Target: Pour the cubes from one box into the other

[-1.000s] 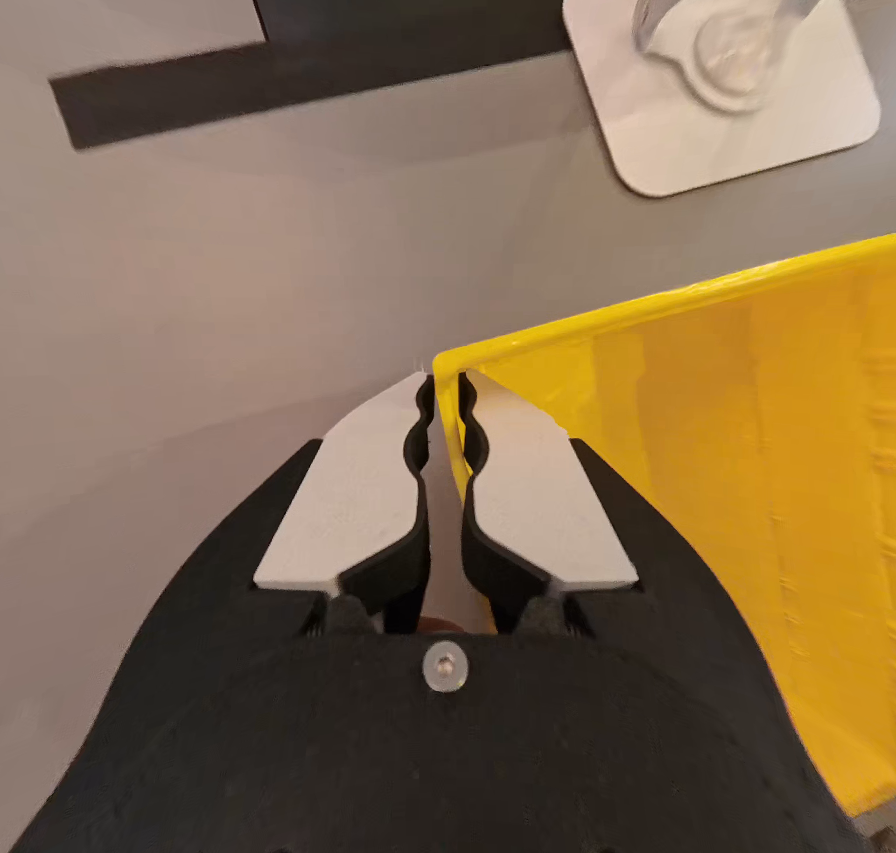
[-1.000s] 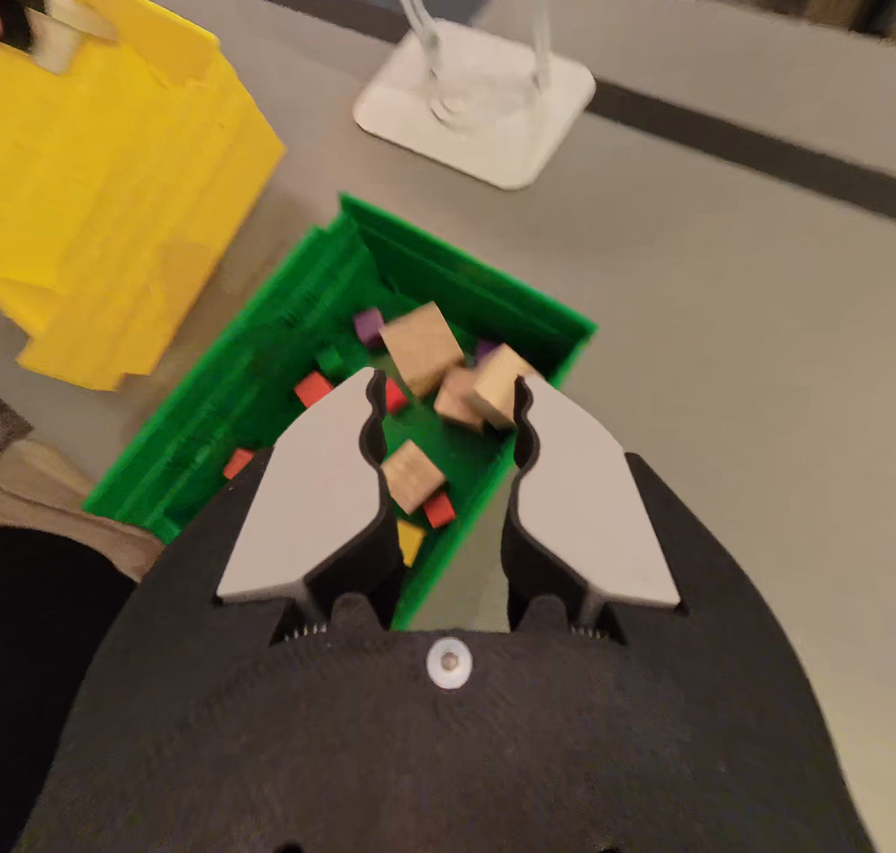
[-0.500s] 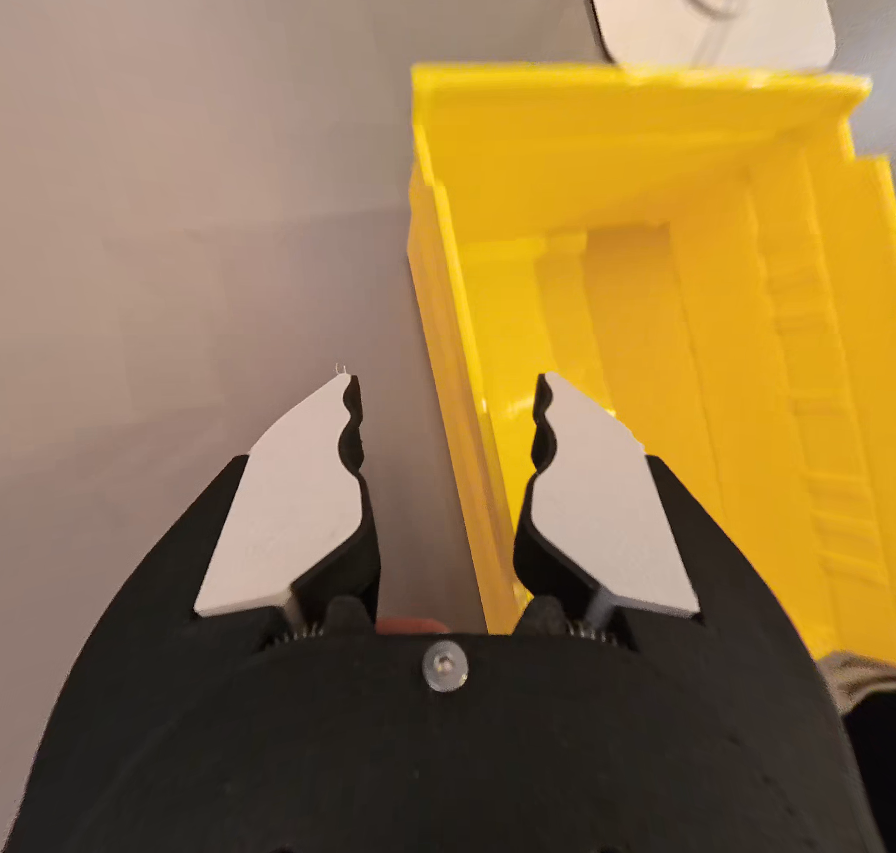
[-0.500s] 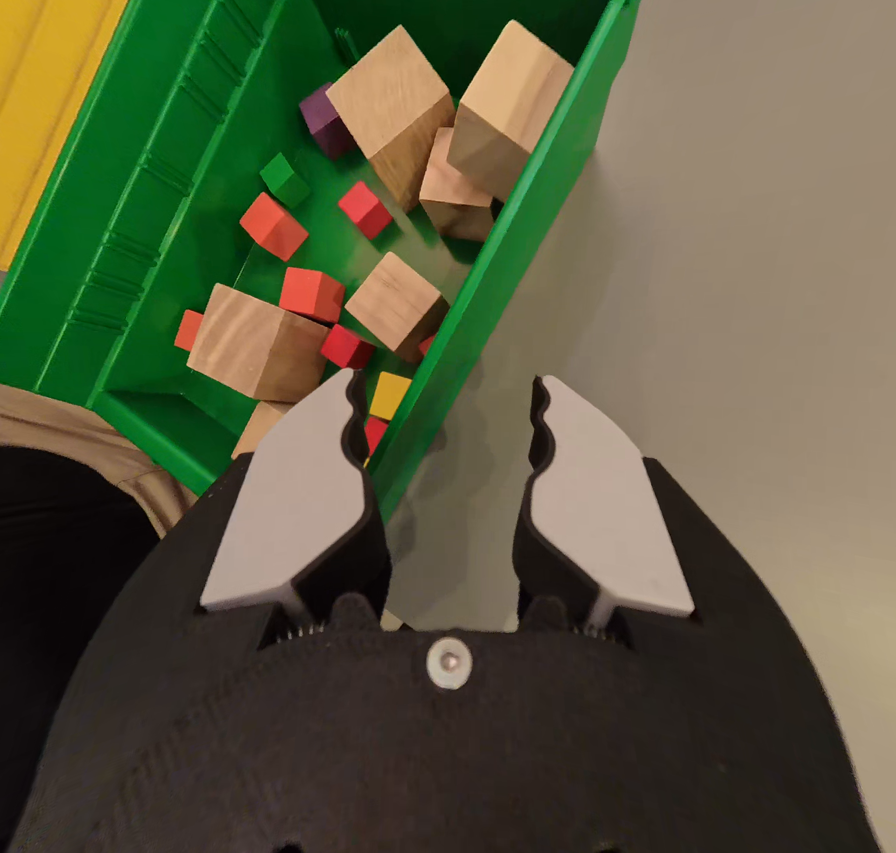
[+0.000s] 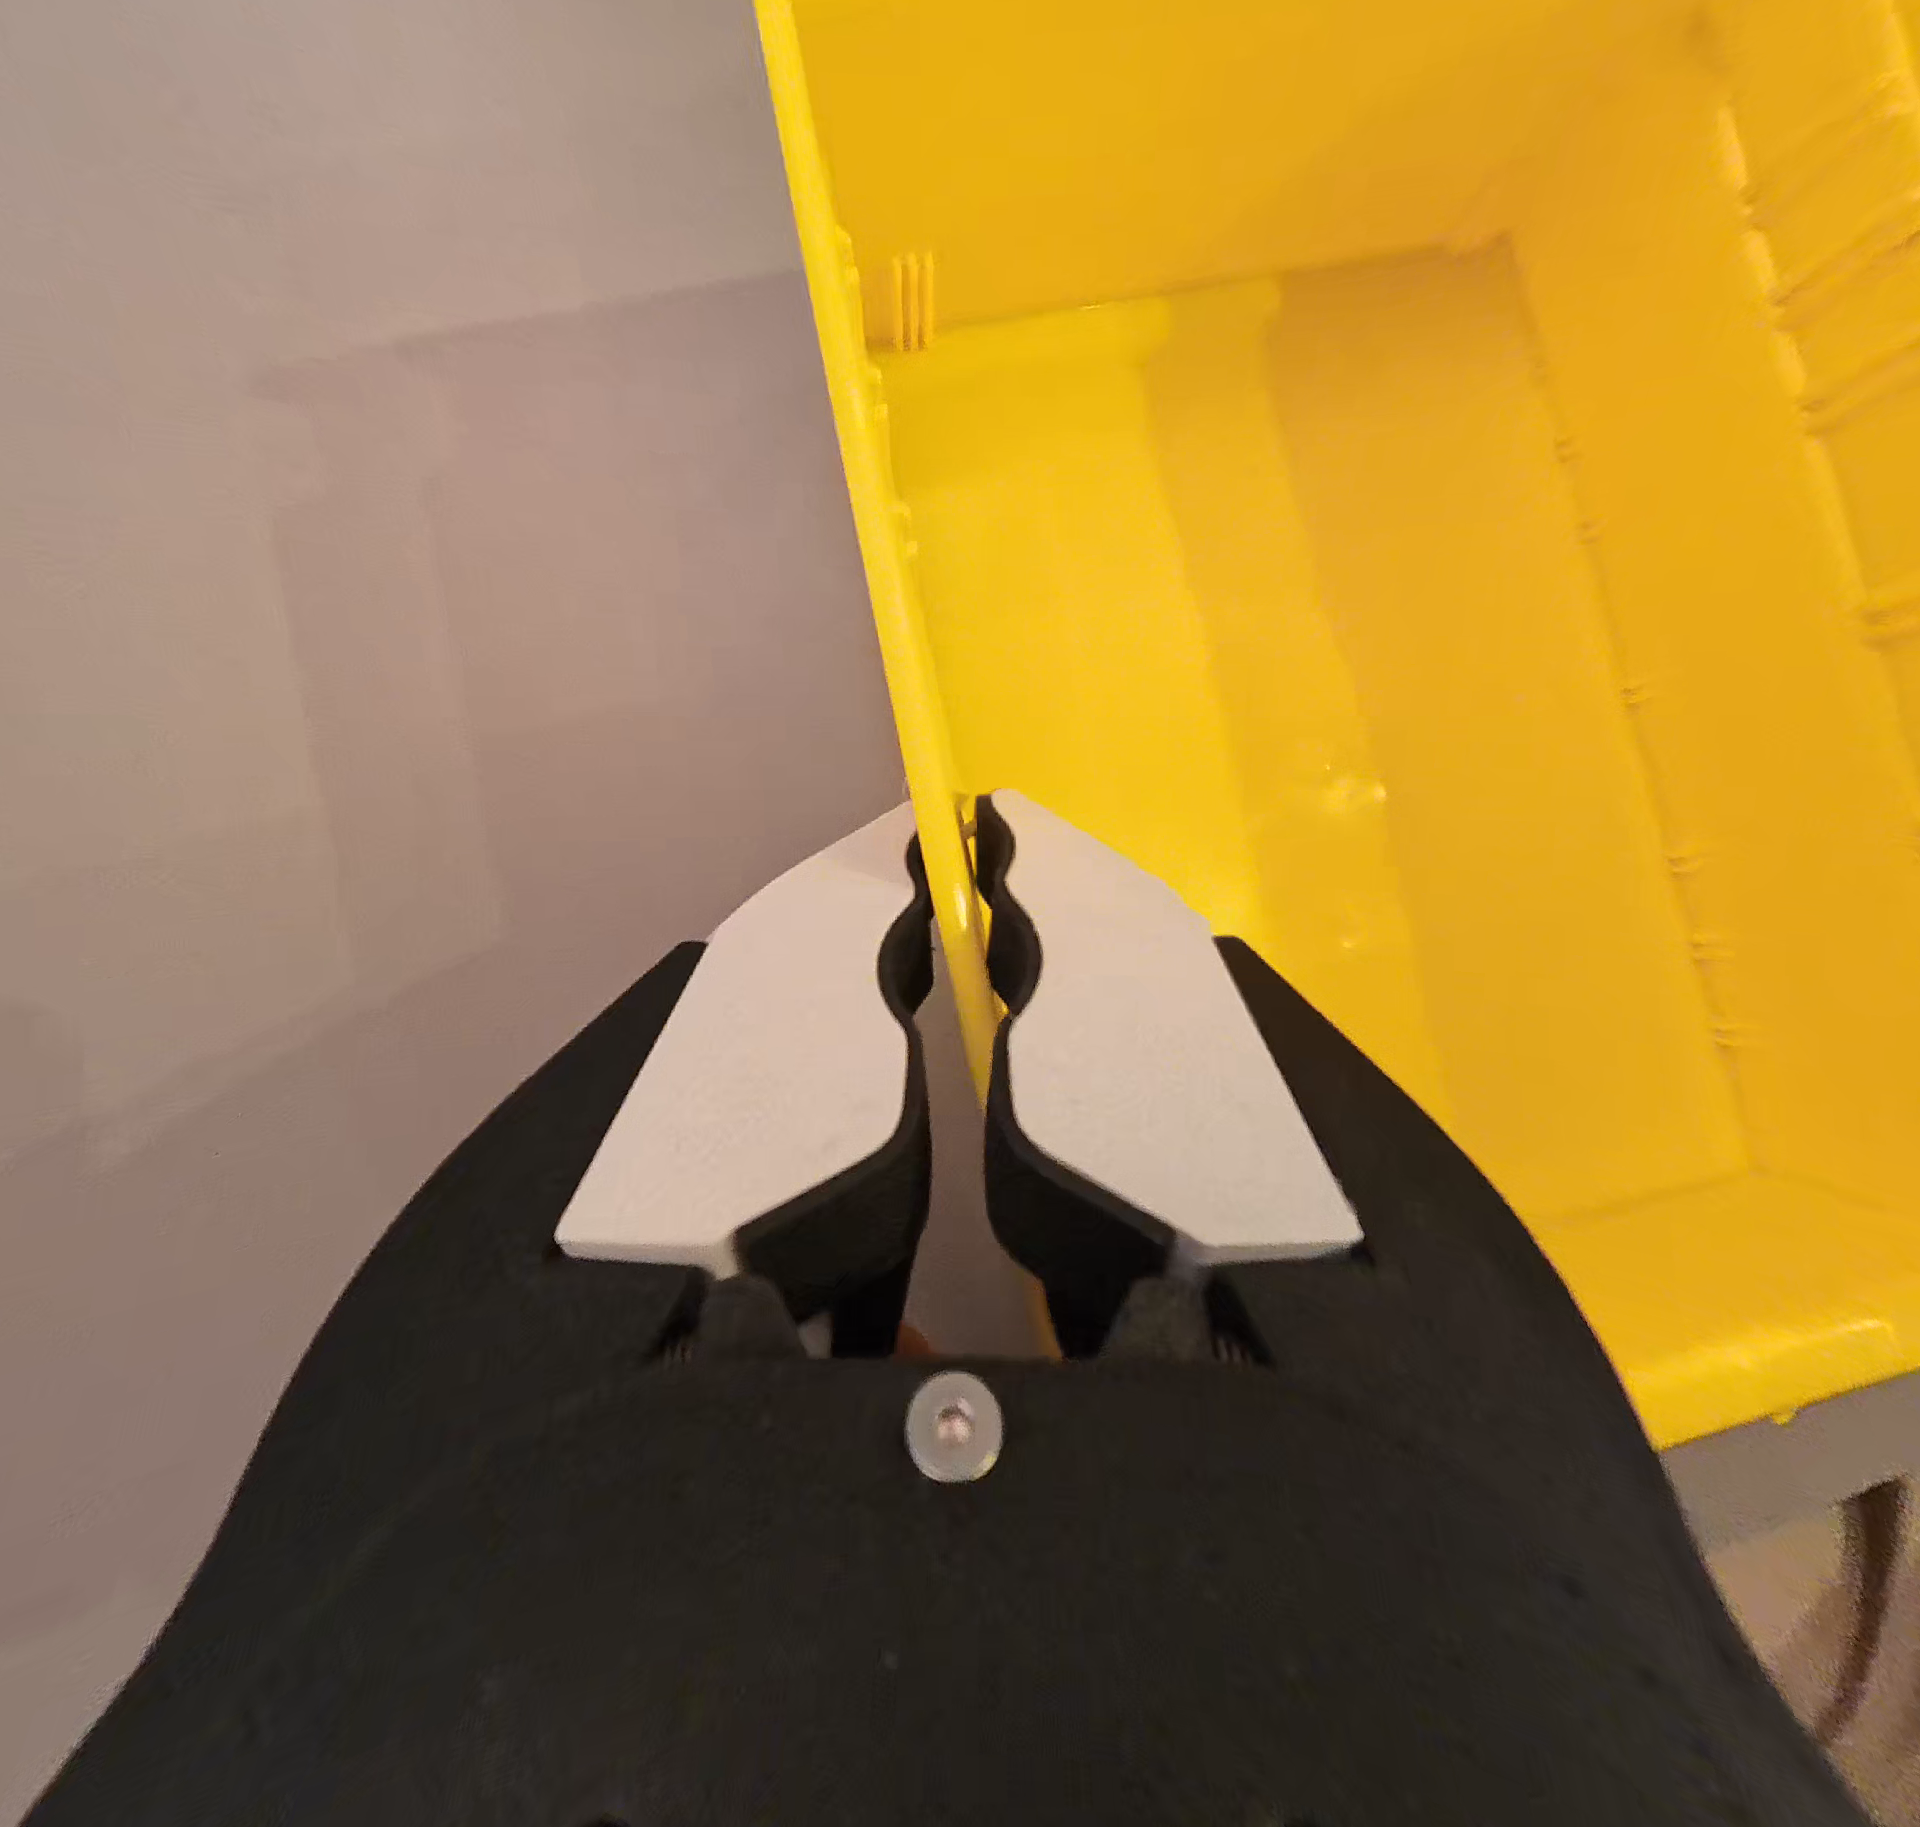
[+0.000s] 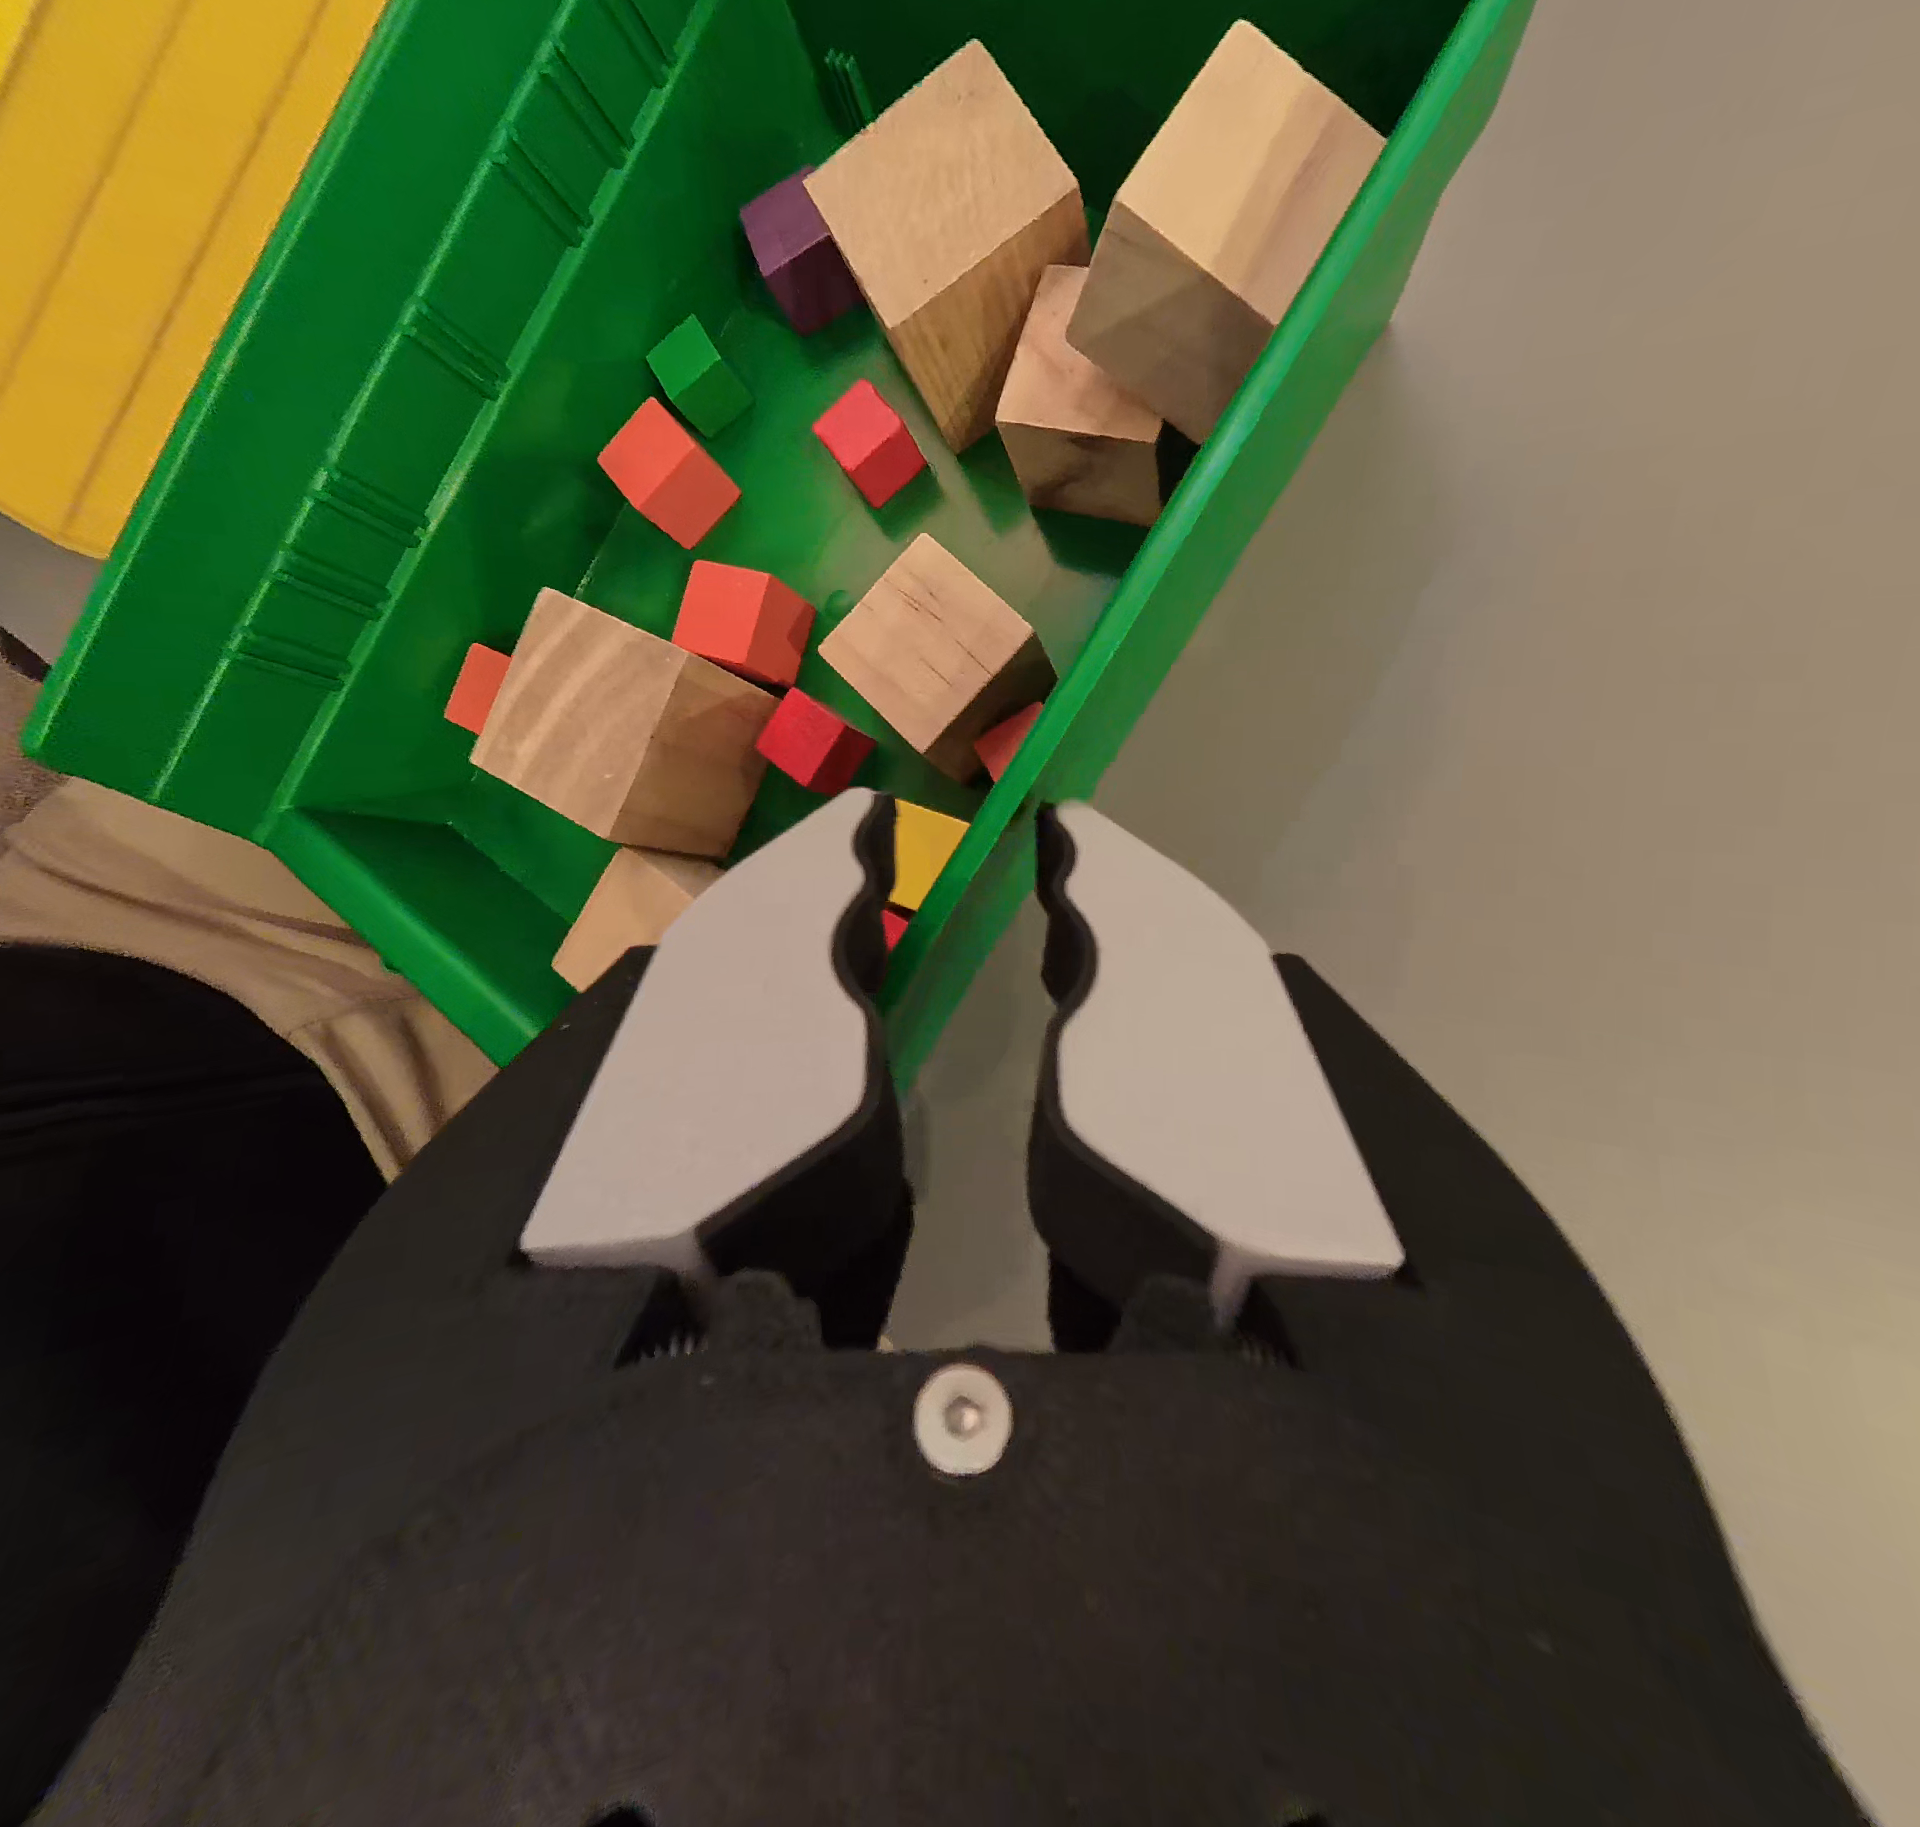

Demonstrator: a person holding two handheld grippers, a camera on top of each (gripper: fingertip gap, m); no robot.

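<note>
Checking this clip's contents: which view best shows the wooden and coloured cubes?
Right wrist view: the wooden and coloured cubes lie scattered inside the green plastic box. Left wrist view shows none, only the empty yellow plastic box.

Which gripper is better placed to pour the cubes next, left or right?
Likely right: the right gripper straddles the wall of the green box holding the cubes. The left gripper grips the empty yellow box.

light: warm, dim | shadows: soft | edges: wide-angle bending, slight blur

Plain grey tabletop (image 5: 364,530), softly lit; beyond near edge, possibly tan floor (image 5: 1766,1694).
</note>
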